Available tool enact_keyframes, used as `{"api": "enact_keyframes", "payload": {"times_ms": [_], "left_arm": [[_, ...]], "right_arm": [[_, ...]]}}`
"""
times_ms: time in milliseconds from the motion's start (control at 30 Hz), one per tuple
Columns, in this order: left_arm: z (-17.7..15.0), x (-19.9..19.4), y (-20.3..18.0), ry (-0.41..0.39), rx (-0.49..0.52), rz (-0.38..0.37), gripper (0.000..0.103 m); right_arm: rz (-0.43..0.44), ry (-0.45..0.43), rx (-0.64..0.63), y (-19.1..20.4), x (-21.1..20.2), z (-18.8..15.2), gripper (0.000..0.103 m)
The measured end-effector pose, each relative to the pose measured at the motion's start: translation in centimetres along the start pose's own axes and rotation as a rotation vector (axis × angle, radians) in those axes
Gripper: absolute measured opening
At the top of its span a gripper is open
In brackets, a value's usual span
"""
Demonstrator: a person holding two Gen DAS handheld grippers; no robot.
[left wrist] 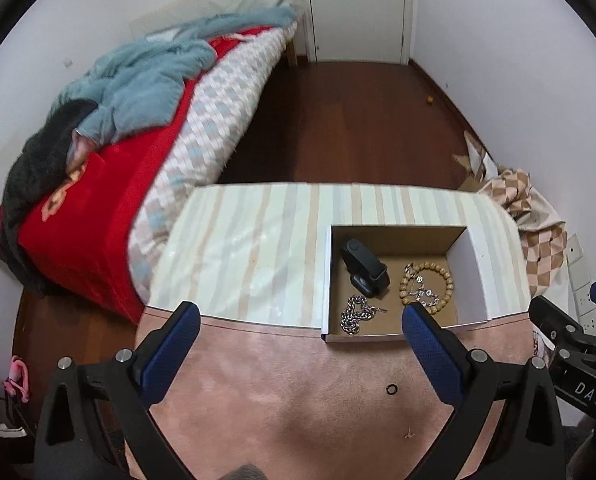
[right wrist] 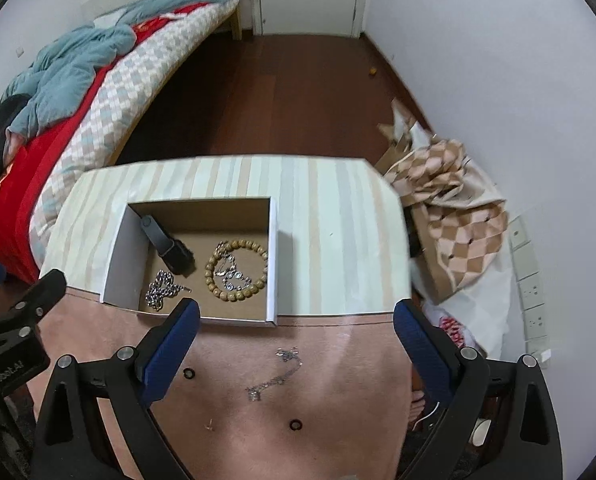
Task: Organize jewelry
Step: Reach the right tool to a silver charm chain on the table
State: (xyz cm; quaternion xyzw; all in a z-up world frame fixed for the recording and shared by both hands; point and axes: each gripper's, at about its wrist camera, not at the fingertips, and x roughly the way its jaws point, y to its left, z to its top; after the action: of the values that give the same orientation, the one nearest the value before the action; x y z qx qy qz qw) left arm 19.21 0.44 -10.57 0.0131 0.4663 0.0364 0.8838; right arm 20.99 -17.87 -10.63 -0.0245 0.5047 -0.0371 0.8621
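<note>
Box [right wrist: 271,256]: on worktop [right wrist: 338,216]; holds watch [right wrist: 169,248], chain [right wrist: 159,288], beads [right wrist: 235,270].
Left out: necklace [right wrist: 275,374], two rings [right wrist: 188,373] on pink mat.
Left tool [left wrist: 300,322]: wide, empty.
Right tool [right wrist: 295,316]: wide, empty.
Progress: roughly half done.

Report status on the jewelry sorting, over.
Left gripper and right gripper open, empty. Box holds beads, chain, watch. Thin necklace and two black rings left on mat. Nothing blocking.
</note>
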Motion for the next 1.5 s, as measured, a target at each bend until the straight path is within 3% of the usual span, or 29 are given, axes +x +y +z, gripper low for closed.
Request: {"api": "enact_keyframes", "payload": {"times_ms": [467, 667, 900, 1000, 1067, 1133, 1233, 1467, 1500], "left_arm": [[-1.7, -7.8, -0.2, -0.103, -0.020, -0.061, 0.103], [-2.9, -8.6, 0.2, -0.119, -0.043, -0.030, 0.103], [-6.3, -3.3, 0.2, 0.000, -0.056, 0.008, 0.103], [-8.1, 0.0, 0.1, 0.066, -0.044, 0.061, 0.103], [-9.0, 2.0, 0.1, 0.108, -0.037, 0.084, 0.103], [-9.9, 4.5, 0.2, 0.156, -0.032, 0.115, 0.103], [-10.6, 7.0, 0.5, 0.209, -0.034, 0.137, 0.103], [-11.3, 9.0, 0.5, 0.255, -0.030, 0.129, 0.103], [-11.4, 9.1, 0.4, 0.258, -0.028, 0.124, 0.103]], "right_arm": [[-0.004, -0.191, 0.005, -0.5, -10.8, -2.5, 0.099], [0.042, -0.186, 0.029, -1.1, -12.3, -3.9, 0.099], [0.081, -0.054, 0.083, -2.8, -6.7, -7.0, 0.099], [0.150, -0.002, 0.129, -3.5, -2.9, -8.9, 0.098], [0.227, 0.040, 0.150, -3.5, 0.1, -10.0, 0.088], [0.277, 0.098, 0.164, -3.2, 3.5, -11.0, 0.058], [0.272, 0.119, 0.136, -1.9, 6.7, -12.0, 0.052], [0.184, 0.134, 0.038, 1.5, 10.1, -12.3, 0.051], [0.185, 0.138, 0.027, 1.8, 10.5, -12.5, 0.044]]}}
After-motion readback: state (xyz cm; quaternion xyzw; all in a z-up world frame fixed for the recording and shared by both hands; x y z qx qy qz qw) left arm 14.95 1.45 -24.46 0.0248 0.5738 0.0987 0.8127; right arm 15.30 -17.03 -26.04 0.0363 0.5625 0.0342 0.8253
